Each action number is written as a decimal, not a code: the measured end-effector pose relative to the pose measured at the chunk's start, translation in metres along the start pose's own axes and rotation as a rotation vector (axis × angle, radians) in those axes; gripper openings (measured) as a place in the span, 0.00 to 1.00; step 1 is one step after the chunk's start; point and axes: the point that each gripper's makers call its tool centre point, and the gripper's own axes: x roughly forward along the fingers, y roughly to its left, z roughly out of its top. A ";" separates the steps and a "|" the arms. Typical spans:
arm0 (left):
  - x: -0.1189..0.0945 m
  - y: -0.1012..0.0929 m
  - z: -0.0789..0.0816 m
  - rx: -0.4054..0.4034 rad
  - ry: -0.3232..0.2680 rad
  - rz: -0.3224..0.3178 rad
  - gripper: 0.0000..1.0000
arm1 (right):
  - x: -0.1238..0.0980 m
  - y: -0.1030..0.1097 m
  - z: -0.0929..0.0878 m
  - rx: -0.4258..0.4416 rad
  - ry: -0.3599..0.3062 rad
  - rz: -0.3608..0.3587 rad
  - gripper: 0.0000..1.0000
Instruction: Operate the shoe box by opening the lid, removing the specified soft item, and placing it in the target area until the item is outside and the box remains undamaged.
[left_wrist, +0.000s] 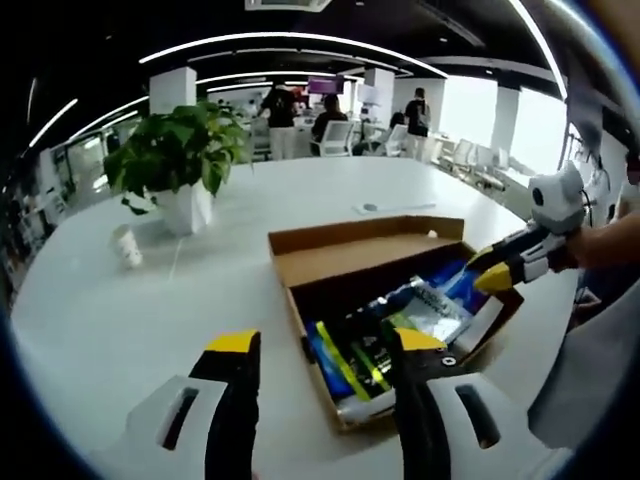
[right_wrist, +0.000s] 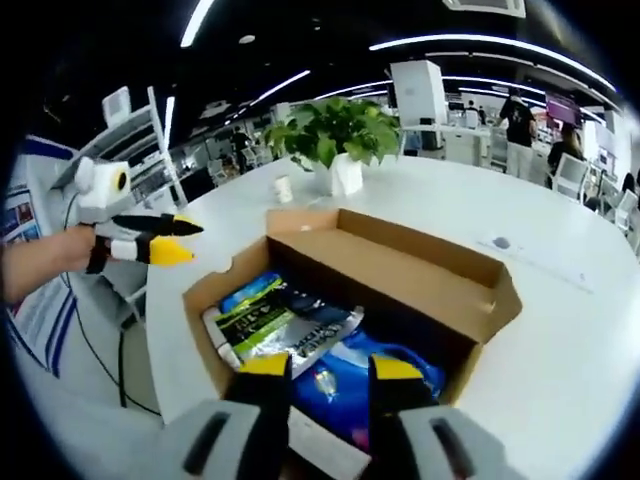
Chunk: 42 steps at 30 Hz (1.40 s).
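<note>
The left gripper (left_wrist: 325, 350) is hovering with its yellow-tipped jaws spread wide and holding nothing, one jaw over the near edge of the shoe box (left_wrist: 372, 256). The right gripper (right_wrist: 323, 368) is hanging over the box's contents, jaws parted a little, gripping nothing. The brown cardboard box is sitting open on the smooth white table (left_wrist: 120, 320), its lid folded back. Inside are lying glossy, crinkled soft packets (right_wrist: 285, 318), blue, green and silver. A leafy potted plant (left_wrist: 180, 160) is standing well apart.

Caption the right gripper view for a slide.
Right tool open above plastic packets inside the open shoe box on a white table.
</note>
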 end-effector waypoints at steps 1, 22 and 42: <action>-0.001 -0.001 0.000 0.000 -0.002 -0.001 0.55 | 0.002 0.003 -0.002 0.021 0.006 0.012 0.26; -0.036 -0.023 -0.001 0.006 -0.074 -0.025 0.67 | 0.036 0.026 -0.020 0.280 0.081 0.095 0.20; -0.042 -0.026 -0.008 0.003 -0.076 -0.025 0.68 | 0.041 0.025 -0.008 0.513 0.054 0.114 0.10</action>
